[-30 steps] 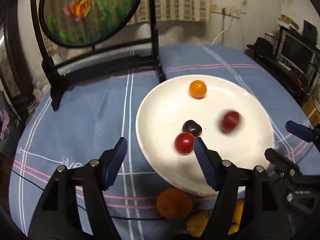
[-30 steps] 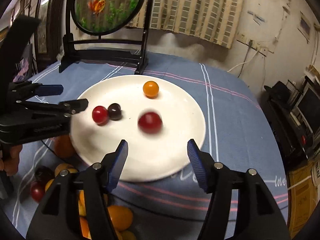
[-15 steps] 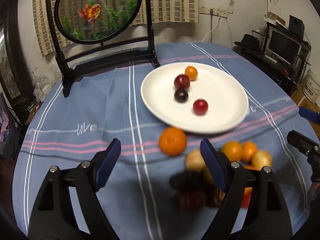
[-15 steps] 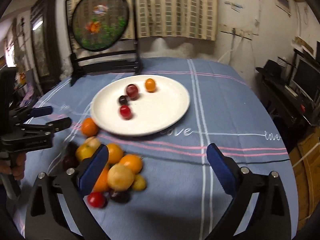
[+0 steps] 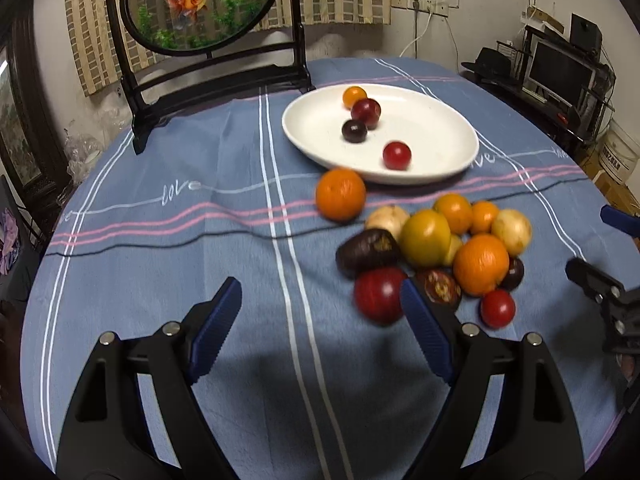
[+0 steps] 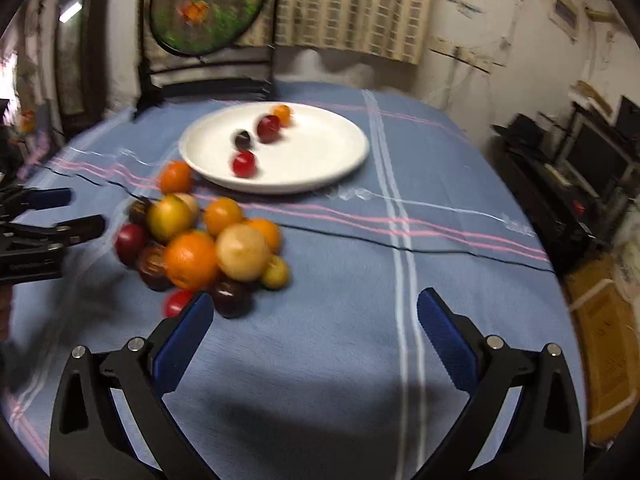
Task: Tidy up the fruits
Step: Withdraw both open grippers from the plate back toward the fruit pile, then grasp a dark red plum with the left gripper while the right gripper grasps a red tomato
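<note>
A white plate (image 5: 436, 136) (image 6: 320, 156) on the blue tablecloth holds a small orange fruit (image 5: 354, 95), a dark red one (image 5: 366, 111), a near-black one (image 5: 354, 131) and a red one (image 5: 397, 155). In front of it lies a pile of fruits (image 5: 444, 248) (image 6: 208, 248), orange, yellow, red and dark, with one orange (image 5: 340, 194) apart by the plate rim. My left gripper (image 5: 320, 320) is open and empty, left of the pile. My right gripper (image 6: 312, 320) is open and empty, right of the pile.
A black stand with a round goldfish picture (image 5: 200, 4) (image 6: 208, 8) stands at the table's back left. A thin black cable (image 5: 160, 246) crosses the cloth. Shelves with a monitor (image 5: 560, 72) stand right of the table.
Both grippers have pulled back from the plate toward the table's near side. The fruit pile has come into full view. The fruits on the plate have rolled and shifted.
</note>
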A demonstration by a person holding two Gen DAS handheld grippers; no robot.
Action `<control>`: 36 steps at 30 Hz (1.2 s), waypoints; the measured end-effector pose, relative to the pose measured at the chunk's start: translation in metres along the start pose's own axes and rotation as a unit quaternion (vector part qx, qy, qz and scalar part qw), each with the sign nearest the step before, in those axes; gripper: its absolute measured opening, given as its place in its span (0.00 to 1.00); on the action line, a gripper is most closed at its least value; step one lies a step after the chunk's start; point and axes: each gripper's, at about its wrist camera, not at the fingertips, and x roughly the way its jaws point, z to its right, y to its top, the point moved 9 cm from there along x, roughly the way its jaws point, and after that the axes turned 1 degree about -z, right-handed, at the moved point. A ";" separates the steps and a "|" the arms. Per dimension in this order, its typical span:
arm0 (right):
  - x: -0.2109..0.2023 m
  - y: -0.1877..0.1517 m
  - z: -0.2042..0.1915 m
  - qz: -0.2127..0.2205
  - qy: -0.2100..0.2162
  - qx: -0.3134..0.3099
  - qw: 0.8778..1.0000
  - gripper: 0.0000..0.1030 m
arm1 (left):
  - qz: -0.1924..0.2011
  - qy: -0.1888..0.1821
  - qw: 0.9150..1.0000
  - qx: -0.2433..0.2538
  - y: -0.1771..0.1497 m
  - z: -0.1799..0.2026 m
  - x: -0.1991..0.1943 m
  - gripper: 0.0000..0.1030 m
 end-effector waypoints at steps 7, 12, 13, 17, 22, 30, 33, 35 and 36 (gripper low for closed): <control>0.005 -0.008 -0.017 -0.010 0.024 -0.021 0.999 0.99 | -0.033 -0.006 0.999 -0.010 -0.021 0.004 0.016 0.82; 0.013 -0.018 -0.032 -0.040 0.038 -0.039 0.998 0.99 | -0.045 -0.009 0.999 -0.002 -0.026 0.009 0.026 0.82; 0.014 -0.020 -0.033 -0.046 0.038 -0.040 0.997 0.99 | -0.046 -0.011 0.999 -0.001 -0.025 0.010 0.027 0.81; 0.017 -0.026 -0.037 -0.055 0.045 -0.040 0.997 0.99 | -0.054 -0.020 0.998 0.004 -0.023 0.017 0.034 0.74; 0.011 -0.024 -0.041 -0.047 0.062 -0.039 0.996 0.99 | -0.065 -0.044 0.997 0.007 -0.019 0.026 0.044 0.45; 0.005 -0.026 -0.058 -0.048 0.077 -0.060 0.994 0.94 | -0.060 -0.044 0.997 0.014 -0.015 0.030 0.046 0.38; 0.009 -0.029 -0.066 -0.063 0.086 -0.067 0.992 0.74 | -0.053 -0.045 0.997 0.014 -0.019 0.026 0.037 0.38; 0.012 -0.031 -0.070 -0.070 0.091 -0.067 0.991 0.72 | -0.055 -0.046 0.997 0.009 -0.023 0.022 0.033 0.38; 0.015 -0.031 -0.073 -0.074 0.095 -0.067 0.990 0.70 | -0.056 -0.046 0.997 0.007 -0.025 0.021 0.032 0.38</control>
